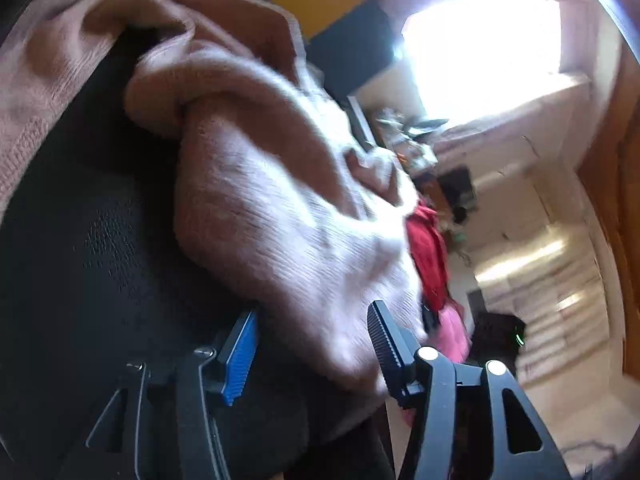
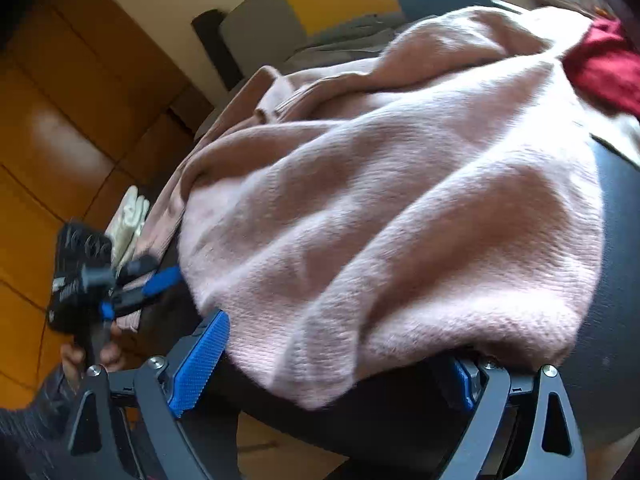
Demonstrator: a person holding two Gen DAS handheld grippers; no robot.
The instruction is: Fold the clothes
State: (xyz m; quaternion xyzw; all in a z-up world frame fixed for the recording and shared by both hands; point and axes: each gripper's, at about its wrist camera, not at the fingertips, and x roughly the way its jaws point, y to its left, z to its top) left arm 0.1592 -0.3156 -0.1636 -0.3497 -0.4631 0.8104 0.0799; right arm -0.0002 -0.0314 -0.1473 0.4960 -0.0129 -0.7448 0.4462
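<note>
The pink sweater (image 2: 392, 200) covers the right finger (image 2: 466, 376) of the right gripper (image 2: 332, 364), so only a blue edge shows. In the left wrist view, motion blur smears the sweater, the red garment (image 1: 430, 256) and the shelf clutter (image 1: 408, 136), which cannot be identified. The left gripper (image 2: 124, 284) appears blurred in the right wrist view, its jaw state unreadable there.

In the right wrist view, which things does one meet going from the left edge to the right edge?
Wooden floor → left gripper, held by a hand → pink sweater → red garment.
</note>
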